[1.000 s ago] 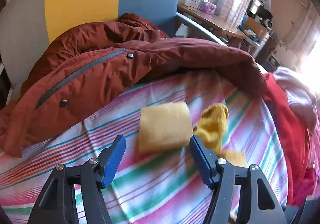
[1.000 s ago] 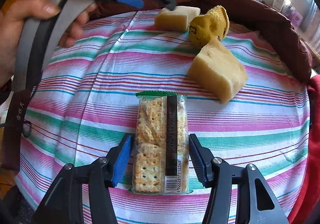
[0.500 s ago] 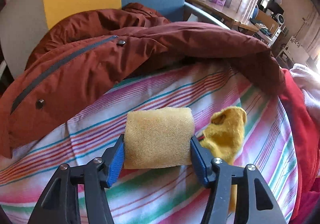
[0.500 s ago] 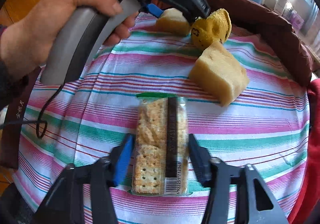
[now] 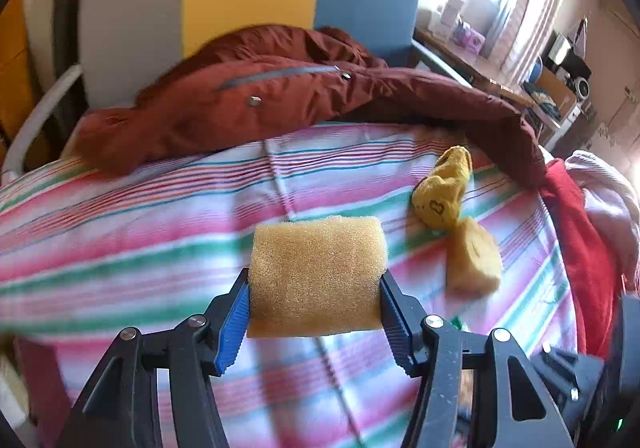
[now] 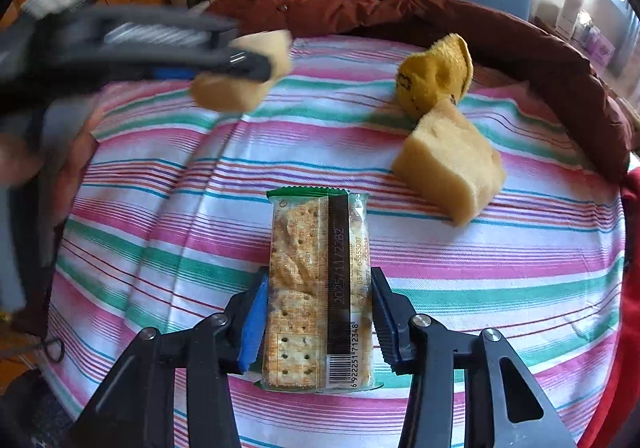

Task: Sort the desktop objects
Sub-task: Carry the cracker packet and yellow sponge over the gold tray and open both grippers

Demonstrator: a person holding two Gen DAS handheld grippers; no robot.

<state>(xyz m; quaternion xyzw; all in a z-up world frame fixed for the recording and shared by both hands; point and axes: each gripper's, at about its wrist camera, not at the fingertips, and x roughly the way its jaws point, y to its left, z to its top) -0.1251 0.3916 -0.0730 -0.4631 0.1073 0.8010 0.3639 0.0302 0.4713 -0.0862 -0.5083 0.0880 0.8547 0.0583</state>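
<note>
Between the left gripper's (image 5: pixel 315 308) pinching jaws sits a sponge (image 5: pixel 316 276); right of them lie a sock (image 5: pixel 444 191) and block (image 5: pixel 474 260). Right gripper's (image 6: pixel 316 318) jaws flank crackers (image 6: pixel 318 288), contact unclear.

The left gripper (image 5: pixel 315 310), which a second ago hovered spread apart short of the sponge block (image 5: pixel 316 276), has since closed its pads on both sides of it and lifted it off the striped cloth (image 5: pixel 160 215), carrying it away from the yellow sock (image 6: pixel 434 73); the right gripper (image 6: pixel 318 314) has tightened around the cracker packet (image 6: pixel 318 288)
</note>
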